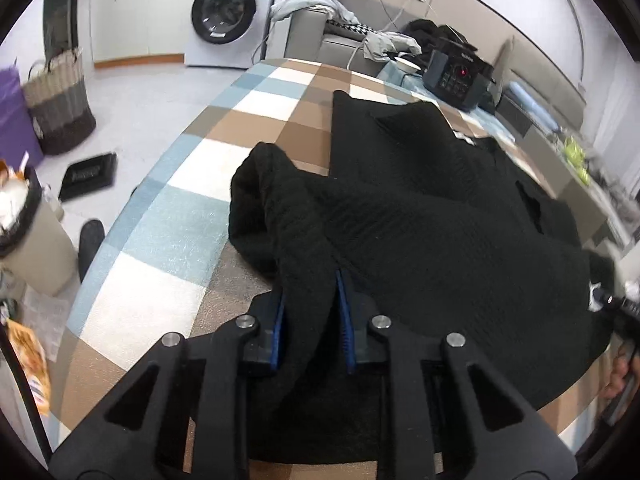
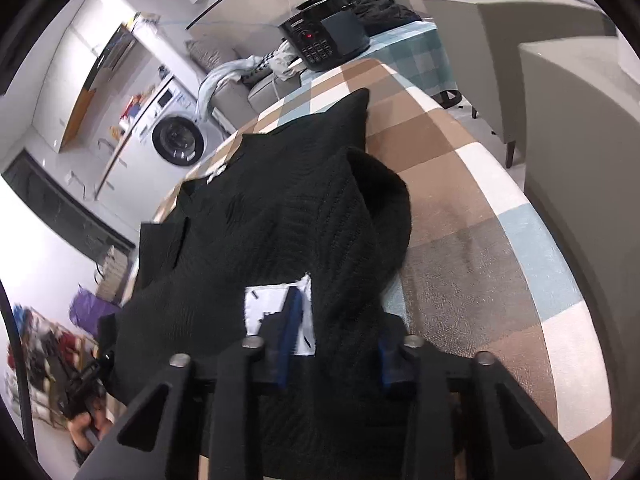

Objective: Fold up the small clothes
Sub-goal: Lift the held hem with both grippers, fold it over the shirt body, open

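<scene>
1. Nearest the lens in the left wrist view, the left tool point(image 1: 310, 316) fills the lower middle of the frame, its blue-padded fingers point(image 1: 280, 320) pressed in on a thick fold of the black knit garment point(image 1: 420, 208), so it is gripping that cloth.
2. In the right wrist view, the right tool point(image 2: 334, 338) sits at the bottom middle of the frame with garment fabric bunched between its blue pads point(image 2: 290, 332); it too appears clamped on the garment, beside a white sewn-in label point(image 2: 264, 312).
3. The garment lies on the checked surface point(image 1: 208, 160), running from both tools at the bottom of each frame up toward the upper middle. Its long axis points away from the cameras, toward the black appliance with the red light point(image 1: 456, 76) at the far end.
4. A rounded, rolled lump of fabric, probably a sleeve or hood, bulges at centre left of the left wrist view and centre right of the right wrist view.
5. Both tools hold the near edge, one on each side, equally close. The likely next move is to carry that edge forward along the long axis toward the far edge; the lump may spoil a flat fold.
</scene>
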The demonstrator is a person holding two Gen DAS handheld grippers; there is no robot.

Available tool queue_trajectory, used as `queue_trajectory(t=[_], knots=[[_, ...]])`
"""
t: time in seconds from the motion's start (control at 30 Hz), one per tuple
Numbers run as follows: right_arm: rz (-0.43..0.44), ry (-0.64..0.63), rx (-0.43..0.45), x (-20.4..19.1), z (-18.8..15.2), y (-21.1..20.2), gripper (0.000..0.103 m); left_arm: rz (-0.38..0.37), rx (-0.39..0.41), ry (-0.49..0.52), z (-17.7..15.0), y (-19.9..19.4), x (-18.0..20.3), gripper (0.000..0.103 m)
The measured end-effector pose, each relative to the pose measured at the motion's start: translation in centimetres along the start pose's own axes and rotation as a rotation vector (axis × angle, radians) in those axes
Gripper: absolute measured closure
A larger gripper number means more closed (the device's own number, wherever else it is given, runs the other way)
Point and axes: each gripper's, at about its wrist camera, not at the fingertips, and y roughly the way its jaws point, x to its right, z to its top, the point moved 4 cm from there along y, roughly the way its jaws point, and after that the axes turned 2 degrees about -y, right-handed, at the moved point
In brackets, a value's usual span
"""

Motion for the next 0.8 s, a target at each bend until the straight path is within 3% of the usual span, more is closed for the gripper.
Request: queue_trajectory(t=[0.07, 0.37, 0.8], knots=[[-0.008, -0.019, -0.003, -0.4, -0.2, -0.1, 0.080, -0.011, -0.006, -0.002, -0.1, -0.2, 0.1, 0.086], [0.010, 0.017, -0.020, 0.2, -1.7, -1.5, 0.081, -0.028, -0.014, -0.001, -2.6, -2.4, -0.2, 0.086], [0.034, 0.033, -0.008, 0.4, -6.6, -7.4, 0.081, -0.032, -0.009, -0.017, -7.9, -9.1, -2.1, 0.086]])
